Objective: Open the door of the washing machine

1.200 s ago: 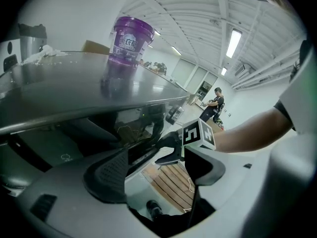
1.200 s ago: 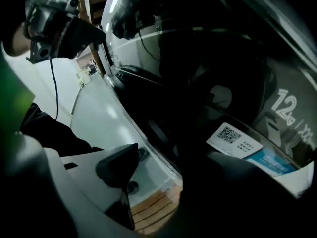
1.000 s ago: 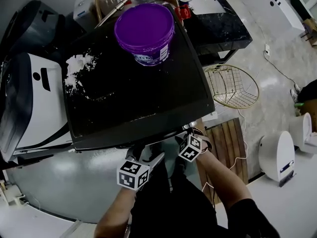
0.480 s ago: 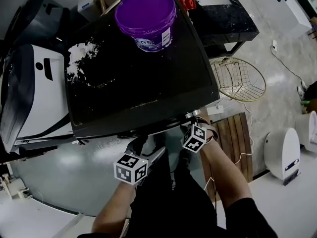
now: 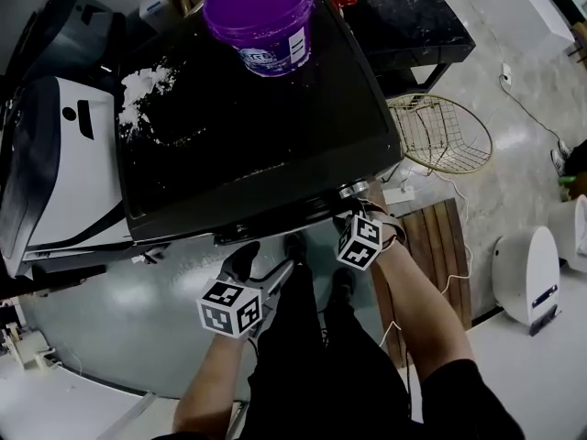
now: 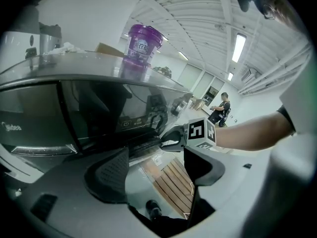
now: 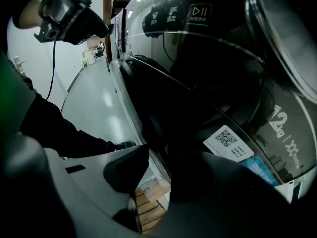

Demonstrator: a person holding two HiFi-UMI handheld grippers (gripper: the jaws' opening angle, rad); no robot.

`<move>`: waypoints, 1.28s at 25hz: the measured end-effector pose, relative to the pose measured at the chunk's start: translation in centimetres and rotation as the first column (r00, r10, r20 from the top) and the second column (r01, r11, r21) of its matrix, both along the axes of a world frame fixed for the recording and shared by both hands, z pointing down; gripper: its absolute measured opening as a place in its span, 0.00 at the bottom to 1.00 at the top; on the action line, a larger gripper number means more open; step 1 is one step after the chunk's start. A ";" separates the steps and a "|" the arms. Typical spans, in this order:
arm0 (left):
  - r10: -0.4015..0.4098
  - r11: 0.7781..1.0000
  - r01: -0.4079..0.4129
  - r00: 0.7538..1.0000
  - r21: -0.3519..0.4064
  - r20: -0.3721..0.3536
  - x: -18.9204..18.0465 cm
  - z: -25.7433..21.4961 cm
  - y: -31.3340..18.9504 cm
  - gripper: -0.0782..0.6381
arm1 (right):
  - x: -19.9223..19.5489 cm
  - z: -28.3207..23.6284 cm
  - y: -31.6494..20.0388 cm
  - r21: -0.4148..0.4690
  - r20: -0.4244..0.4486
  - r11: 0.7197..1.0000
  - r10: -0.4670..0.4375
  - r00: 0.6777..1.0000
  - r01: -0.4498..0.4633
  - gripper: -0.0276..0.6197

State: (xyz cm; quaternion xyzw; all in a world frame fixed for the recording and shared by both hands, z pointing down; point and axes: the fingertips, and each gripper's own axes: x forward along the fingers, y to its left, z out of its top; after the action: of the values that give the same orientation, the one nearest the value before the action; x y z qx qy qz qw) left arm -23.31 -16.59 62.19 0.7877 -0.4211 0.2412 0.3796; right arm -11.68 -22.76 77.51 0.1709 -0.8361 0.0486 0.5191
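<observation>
- The washing machine point(image 5: 257, 136) stands right in front of you. You are looking down on its black worktop.
- The door point(image 7: 257, 83) is on the front of the washing machine. It is round, dark and shiny, and it looks shut or very nearly shut.
- Your right gripper point(image 7: 158, 167) is up close against the front of the washing machine, at the side of the door.
- Its fingers point(image 7: 126, 170) are a little apart. You can see the floor through the thin gap between them, so they do not seem to be holding anything.
- The door edge point(image 7: 143, 98) is the thing to watch. It is a long thin line on the front of the washing machine, and it runs down toward the gap between those fingers.
- Your left gripper point(image 6: 157, 165) is lower down and farther back from the washing machine. Its fingers point(image 6: 111, 175) are wide apart and there is nothing between them.
- So your right gripper is much nearer the door, and I think it should do the pulling.
- I think the fingers need to close across the door edge, not along it. Then you pull away from the washing machine.
- I cannot see a handle clearly, because that part is very dark.
- A purple bucket point(image 5: 261, 16) sits at the back of the washing machine's worktop, with white powder point(image 5: 142, 113) spilled near it. Both are well away from the door.
</observation>
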 end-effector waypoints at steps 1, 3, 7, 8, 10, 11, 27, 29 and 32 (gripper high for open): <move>-0.003 1.000 0.003 1.000 0.002 0.002 0.0 0.0 0.3 0.62 | 0.0 0.0 0.1 0.003 0.001 1.000 0.006 1.000 -0.006 0.25; -0.010 1.000 0.010 1.000 0.009 0.005 0.0 -0.1 0.8 0.62 | 0.1 -0.1 0.2 0.008 -0.019 1.000 -0.005 1.000 0.005 0.25; -0.037 0.999 0.037 0.999 0.007 0.005 -0.5 -0.1 1.5 0.62 | -0.1 0.3 0.2 -0.003 -0.052 1.000 -0.020 0.998 0.020 0.26; -0.040 0.999 0.040 0.999 0.005 0.005 -0.6 0.0 1.6 0.61 | -0.1 0.7 0.2 -0.006 -0.070 1.000 -0.017 0.997 0.017 0.28; -0.041 0.999 0.040 0.999 0.009 0.008 -0.7 0.2 1.4 0.61 | -0.1 1.2 0.1 -0.004 -0.099 1.000 -0.018 0.995 0.017 0.29; -0.041 0.999 0.041 0.999 0.013 0.010 -0.7 0.3 1.3 0.61 | -0.1 1.2 0.0 0.001 -0.101 1.000 -0.016 0.995 0.016 0.29; -0.082 0.997 0.082 0.996 -0.010 0.023 -0.4 0.2 5.1 0.60 | 1.2 2.3 12.0 -0.140 0.051 0.971 0.201 0.978 -0.192 0.29; -0.078 0.997 0.078 0.997 0.002 0.017 -0.1 -0.7 5.7 0.60 | 1.3 2.3 12.5 -0.143 0.038 0.968 0.212 0.976 -0.205 0.29; -0.078 0.996 0.078 0.997 0.040 0.010 0.1 -2.7 5.8 0.60 | 1.4 1.9 13.5 -0.171 0.040 0.958 0.239 0.970 -0.229 0.29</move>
State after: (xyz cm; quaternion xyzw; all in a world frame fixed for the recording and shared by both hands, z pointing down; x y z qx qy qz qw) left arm -23.20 -10.80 59.45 0.7766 -0.4583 0.2222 0.3708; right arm -10.28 -9.28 79.40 0.2236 -0.8183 0.1838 0.4967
